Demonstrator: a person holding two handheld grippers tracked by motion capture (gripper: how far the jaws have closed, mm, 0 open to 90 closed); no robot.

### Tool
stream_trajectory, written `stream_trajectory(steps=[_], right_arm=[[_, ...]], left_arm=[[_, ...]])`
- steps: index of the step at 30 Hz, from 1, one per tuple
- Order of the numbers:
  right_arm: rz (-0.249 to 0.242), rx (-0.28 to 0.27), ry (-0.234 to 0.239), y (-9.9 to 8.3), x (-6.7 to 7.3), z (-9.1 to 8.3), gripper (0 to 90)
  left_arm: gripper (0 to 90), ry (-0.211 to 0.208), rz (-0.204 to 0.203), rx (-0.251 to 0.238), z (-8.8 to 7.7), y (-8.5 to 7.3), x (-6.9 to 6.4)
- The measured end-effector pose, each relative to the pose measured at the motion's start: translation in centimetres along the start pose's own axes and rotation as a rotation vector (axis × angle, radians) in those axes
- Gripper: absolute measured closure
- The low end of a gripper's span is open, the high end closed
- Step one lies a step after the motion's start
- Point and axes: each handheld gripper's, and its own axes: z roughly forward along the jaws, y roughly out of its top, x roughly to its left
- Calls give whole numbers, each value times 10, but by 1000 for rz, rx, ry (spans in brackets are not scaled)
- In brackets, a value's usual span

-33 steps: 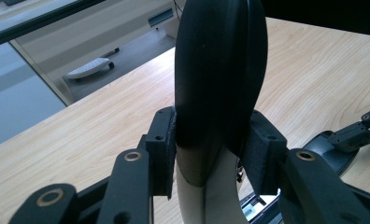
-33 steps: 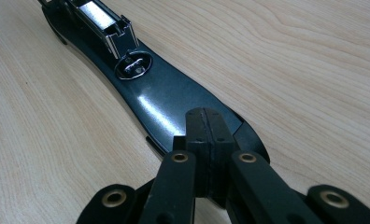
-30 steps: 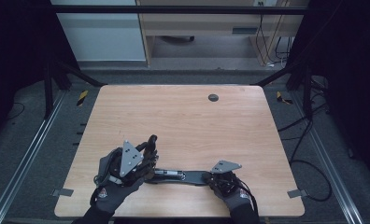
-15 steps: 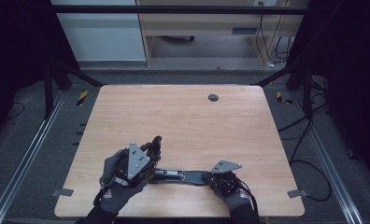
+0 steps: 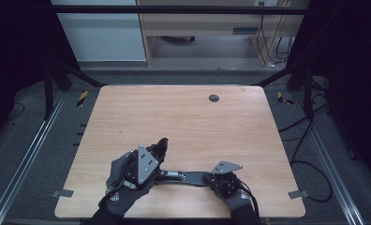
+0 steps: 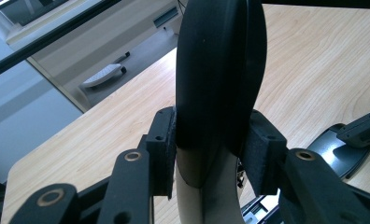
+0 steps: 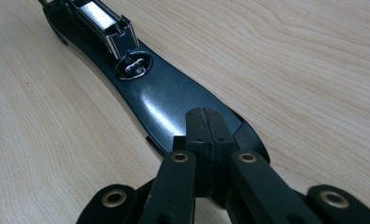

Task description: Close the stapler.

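A long black stapler-like base (image 5: 186, 177) lies flat near the table's front edge, and an open metal channel (image 7: 103, 18) shows at its far part. My left gripper (image 5: 152, 155) is shut on the tool's black curved upper arm (image 6: 220, 70), which stands tilted up from the base, its pale underside toward the camera. In the left gripper view the pads (image 6: 167, 149) press it from both sides. My right gripper (image 7: 206, 126) is shut with its pads together, and its tips rest on the base's (image 7: 164, 98) near rounded end. In the high view it sits at the base's right end (image 5: 219, 176).
The wooden table (image 5: 183, 117) has a dark round grommet (image 5: 213, 98) near its far edge. Metal rails run along both sides. Cables (image 5: 310, 159) lie on the floor at the right, and a desk stands beyond the table.
My left gripper has shifted slightly to the right and turned a little with the upper arm held in it. The right gripper and the base have stayed where they were.
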Motion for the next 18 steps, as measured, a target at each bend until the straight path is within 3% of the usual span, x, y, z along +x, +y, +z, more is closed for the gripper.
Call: stream_trajectory(steps=[18], right_arm=[[0, 0, -2, 0, 0, 0, 900]], left_arm=[[589, 18, 55, 11, 6, 4, -12]])
